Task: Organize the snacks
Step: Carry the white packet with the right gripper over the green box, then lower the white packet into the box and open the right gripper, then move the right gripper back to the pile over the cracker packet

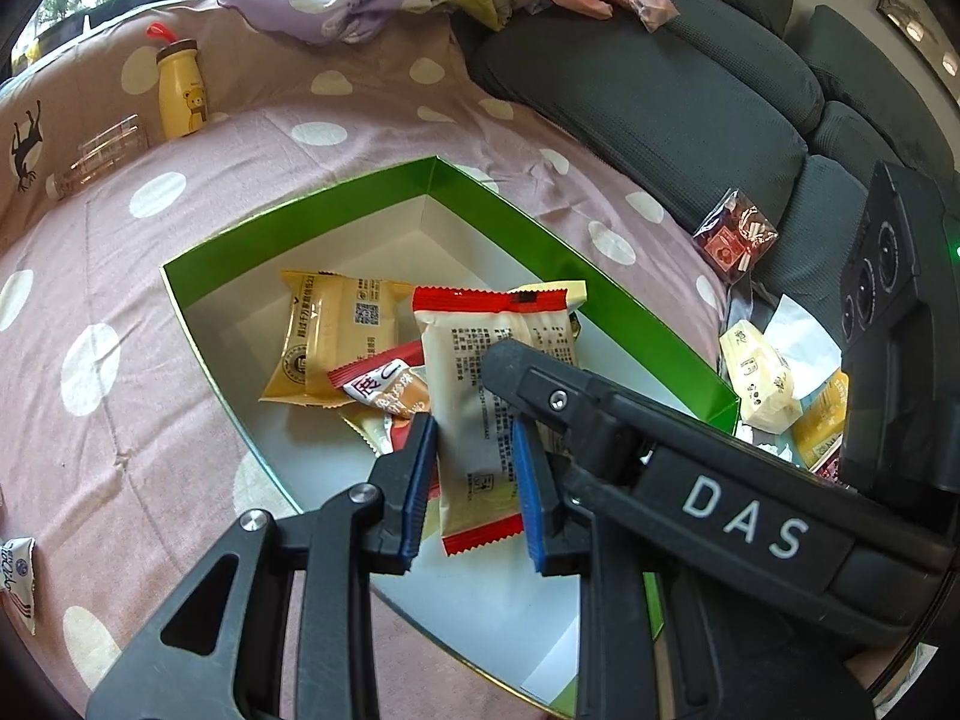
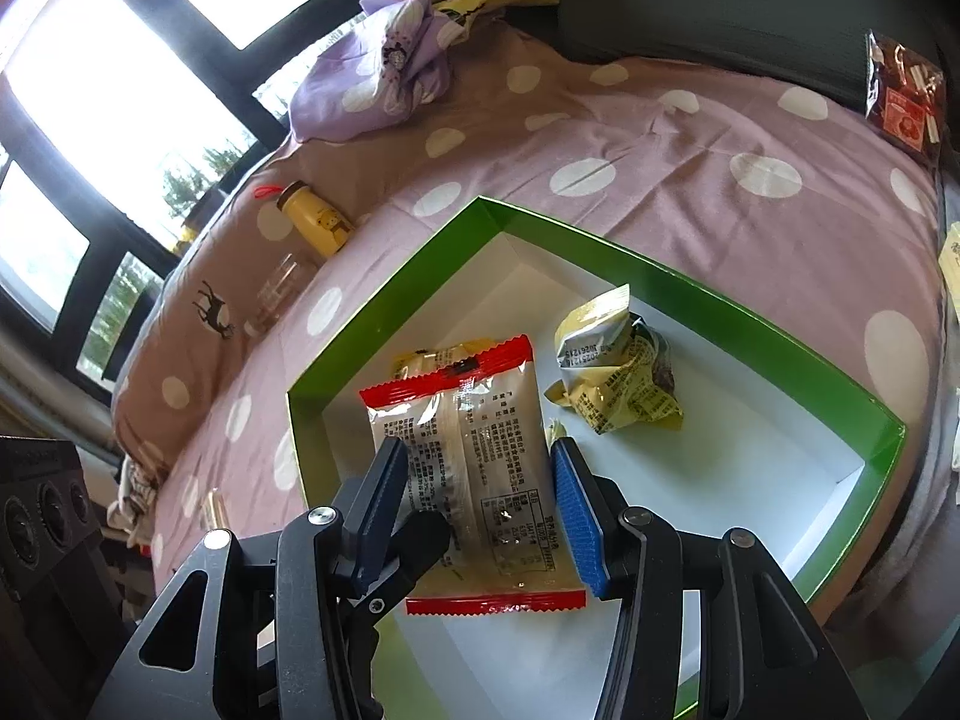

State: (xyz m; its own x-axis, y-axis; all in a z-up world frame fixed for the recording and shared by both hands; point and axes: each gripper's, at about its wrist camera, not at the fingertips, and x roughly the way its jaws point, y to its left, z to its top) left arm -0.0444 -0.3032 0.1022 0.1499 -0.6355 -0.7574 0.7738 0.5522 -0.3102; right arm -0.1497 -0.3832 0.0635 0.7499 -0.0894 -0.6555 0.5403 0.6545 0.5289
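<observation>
A shallow green cardboard box (image 1: 606, 294) with a white inside lies on a bed covered by a soft pink sheet (image 1: 150, 312) with white dots. Both tongs hold glossy foil snack packets with red serrated ends over the box. The left tongs (image 1: 477, 489) pinch a cream packet (image 1: 498, 396) by its long edges between ribbed blue pads, its long axis pointing away from the camera toward the box's far corner. The right tongs (image 2: 480, 510) likewise squeeze a silvery packet (image 2: 474, 480) lengthwise along the fingers. In the left wrist view three more packets lie in the box: one tan pillow pack (image 1: 336, 336), one red-and-orange (image 1: 384, 384), one pale beneath it. A crumpled yellow wrapper (image 2: 618, 378) lies near the box's right wall.
</observation>
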